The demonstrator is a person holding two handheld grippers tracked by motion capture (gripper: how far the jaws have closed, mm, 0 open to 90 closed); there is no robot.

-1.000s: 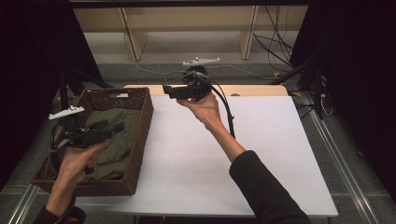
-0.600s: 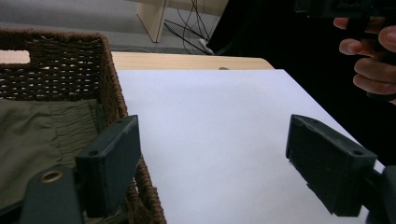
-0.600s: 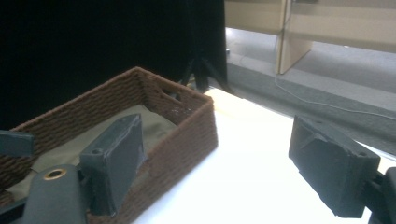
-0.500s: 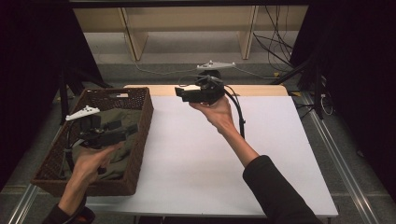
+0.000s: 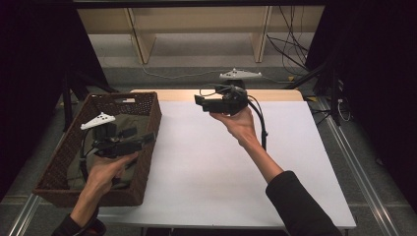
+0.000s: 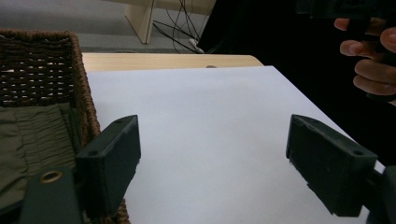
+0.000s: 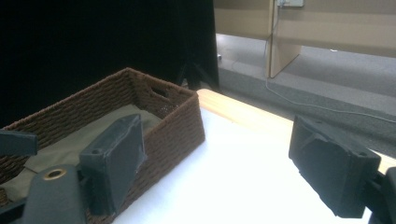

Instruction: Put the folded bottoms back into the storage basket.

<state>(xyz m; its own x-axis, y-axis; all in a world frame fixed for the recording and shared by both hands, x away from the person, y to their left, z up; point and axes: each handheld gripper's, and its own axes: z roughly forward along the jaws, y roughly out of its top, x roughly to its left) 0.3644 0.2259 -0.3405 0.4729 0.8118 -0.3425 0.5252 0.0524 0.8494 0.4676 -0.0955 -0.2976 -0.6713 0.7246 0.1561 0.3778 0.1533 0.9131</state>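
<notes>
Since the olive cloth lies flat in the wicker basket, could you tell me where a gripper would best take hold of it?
Probably at a raised fold of the olive cloth, coming straight down from above: it lies low inside the basket, whose walls block any sideways approach. The gathered, wrinkled band near the wall offers ridges to pinch. The left gripper hovers over the basket with its jaws wide open, so it is the nearer one.

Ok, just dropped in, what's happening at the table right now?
A person holds a two-jaw gripper in each hand. The left gripper hovers over the brown woven wicker basket at the table's left edge, jaws open and empty, above the olive-green folded cloth lying inside it. The right gripper is raised over the far end of the white tabletop, jaws open, pointing toward the basket. Nothing is gripped yet.
</notes>
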